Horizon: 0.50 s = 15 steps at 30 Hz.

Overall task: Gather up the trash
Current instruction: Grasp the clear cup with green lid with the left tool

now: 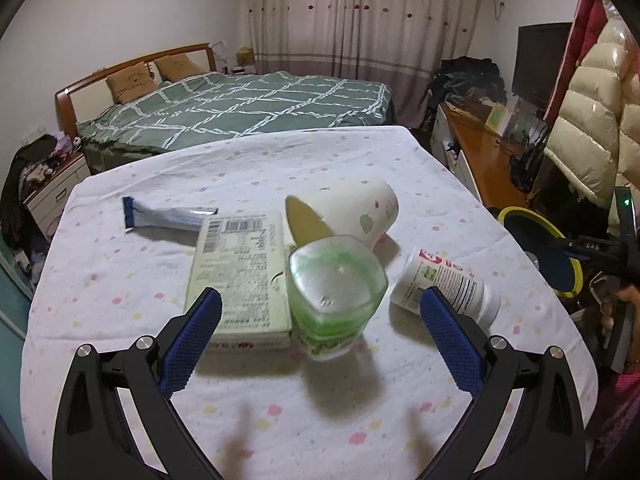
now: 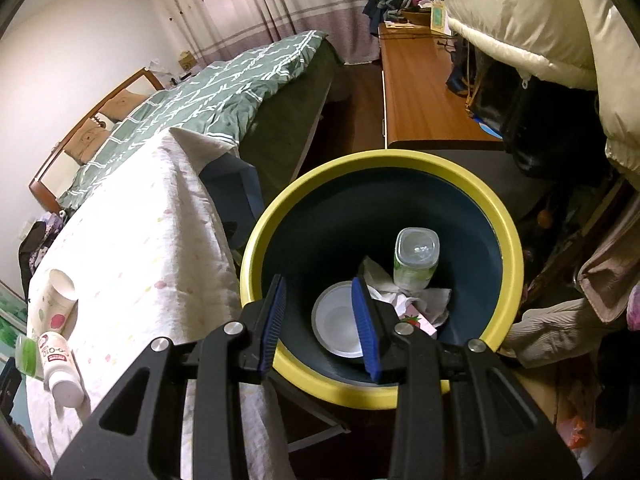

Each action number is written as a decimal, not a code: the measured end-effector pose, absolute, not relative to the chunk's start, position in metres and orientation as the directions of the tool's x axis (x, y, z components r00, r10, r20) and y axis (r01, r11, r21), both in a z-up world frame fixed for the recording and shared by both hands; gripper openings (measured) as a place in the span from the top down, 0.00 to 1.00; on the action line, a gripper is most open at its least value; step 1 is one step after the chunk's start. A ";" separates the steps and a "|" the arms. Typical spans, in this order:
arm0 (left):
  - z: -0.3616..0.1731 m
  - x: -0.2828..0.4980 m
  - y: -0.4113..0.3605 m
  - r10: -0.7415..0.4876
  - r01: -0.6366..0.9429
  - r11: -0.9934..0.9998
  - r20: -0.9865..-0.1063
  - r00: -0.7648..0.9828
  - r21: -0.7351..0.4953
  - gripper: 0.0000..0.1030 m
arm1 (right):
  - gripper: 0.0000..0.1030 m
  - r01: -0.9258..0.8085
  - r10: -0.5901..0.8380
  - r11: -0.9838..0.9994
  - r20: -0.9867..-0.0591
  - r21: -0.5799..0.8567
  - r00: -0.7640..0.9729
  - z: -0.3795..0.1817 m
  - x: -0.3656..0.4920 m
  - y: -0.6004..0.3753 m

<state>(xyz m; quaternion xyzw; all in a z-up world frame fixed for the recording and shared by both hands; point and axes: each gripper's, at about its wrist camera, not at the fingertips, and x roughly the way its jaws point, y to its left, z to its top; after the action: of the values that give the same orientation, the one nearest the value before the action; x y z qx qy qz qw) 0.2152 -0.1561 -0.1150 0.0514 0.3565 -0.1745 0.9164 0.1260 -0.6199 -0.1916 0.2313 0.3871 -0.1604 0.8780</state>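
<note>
1. Five pieces of trash lie on the table (image 1: 120,280), and the green plastic cup (image 1: 336,292) is the landmark: it lies directly ahead of the left gripper (image 1: 320,320), centred between the two blue pads, its base facing the camera and its long axis running away along the fingers.
2. That gripper stands wide, holding nothing; both pads flank the cup with a gap on either side, so closing on the cup looks like the next move, though a grip across the tilted base may slip.
3. Left of the cup, touching it, lies a flat carton (image 1: 240,276); beyond the carton lies a blue-and-silver wrapper (image 1: 168,216).
4. Behind the cup a white paper cup (image 1: 348,208) lies on its side, mouth toward the carton; right of the green cup lies a white bottle (image 1: 444,284), just apart.
5. Well to the right of the cup, off the table's edge, sits the yellow-rimmed bin (image 2: 508,232). The right gripper (image 2: 324,328) hovers over its mouth, half open and empty; a bottle, a white lid and crumpled paper sit inside.
6. A white dotted cloth covers the table; behind it are a green-quilted bed (image 1: 248,104) and curtains (image 1: 360,12).
</note>
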 end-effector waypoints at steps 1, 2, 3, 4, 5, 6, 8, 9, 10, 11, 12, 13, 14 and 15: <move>-0.116 0.217 -0.158 -0.281 0.360 0.933 -0.671 0.687 -0.023 0.07 | 0.68 0.459 -0.100 0.842 -0.753 0.284 0.650 -0.192 0.126 -0.620; -0.117 0.219 -0.161 -0.280 0.365 0.931 -0.671 0.687 -0.015 0.09 | 0.68 0.457 -0.097 0.842 -0.753 0.286 0.651 -0.191 0.125 -0.619; -0.118 0.222 -0.164 -0.280 0.371 0.929 -0.674 0.683 -0.010 0.12 | 0.68 0.454 -0.094 0.843 -0.752 0.288 0.653 -0.191 0.124 -0.619; -0.120 0.224 -0.165 -0.279 0.373 0.928 -0.678 0.680 -0.008 0.17 | 0.68 0.452 -0.093 0.844 -0.750 0.289 0.654 -0.190 0.123 -0.619; -0.123 0.228 -0.167 -0.277 0.374 0.927 -0.686 0.673 -0.007 0.20 | 0.68 0.450 -0.092 0.845 -0.749 0.290 0.656 -0.190 0.122 -0.618; -0.124 0.230 -0.169 -0.278 0.376 0.927 -0.691 0.667 -0.010 0.21 | 0.68 0.447 -0.091 0.846 -0.748 0.290 0.657 -0.189 0.121 -0.617; -0.127 0.233 -0.170 -0.281 0.376 0.926 -0.695 0.662 -0.015 0.25 | 0.68 0.443 -0.088 0.848 -0.747 0.291 0.659 -0.189 0.119 -0.617; -0.129 0.234 -0.170 -0.280 0.377 0.926 -0.696 0.661 -0.015 0.28 | 0.68 0.441 -0.086 0.848 -0.745 0.293 0.661 -0.189 0.118 -0.617; -0.129 0.234 -0.171 -0.282 0.377 0.926 -0.697 0.659 -0.018 0.31 | 0.68 0.440 -0.085 0.848 -0.744 0.294 0.662 -0.189 0.117 -0.617; -0.130 0.235 -0.171 -0.284 0.378 0.926 -0.698 0.658 -0.021 0.33 | 0.68 0.440 -0.085 0.848 -0.743 0.296 0.664 -0.189 0.116 -0.617; -0.130 0.236 -0.171 -0.287 0.380 0.924 -0.698 0.656 -0.023 0.41 | 0.68 0.440 -0.085 0.847 -0.742 0.297 0.664 -0.189 0.115 -0.617; -0.131 0.236 -0.171 -0.289 0.382 0.924 -0.699 0.654 -0.024 0.46 | 0.68 0.439 -0.085 0.847 -0.741 0.298 0.666 -0.188 0.113 -0.617; -0.131 0.236 -0.170 -0.287 0.381 0.924 -0.698 0.656 -0.022 0.46 | 0.68 0.439 -0.084 0.847 -0.740 0.300 0.668 -0.188 0.112 -0.617; -0.131 0.235 -0.170 -0.289 0.382 0.924 -0.699 0.654 -0.024 0.47 | 0.68 0.437 -0.082 0.847 -0.738 0.303 0.670 -0.188 0.111 -0.617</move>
<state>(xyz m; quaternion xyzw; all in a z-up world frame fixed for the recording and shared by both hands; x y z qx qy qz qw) 0.2352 -0.1697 -0.1313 0.0628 0.3724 -0.1848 0.9073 0.1108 -0.6173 -0.1882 0.2347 0.3786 -0.1468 0.8832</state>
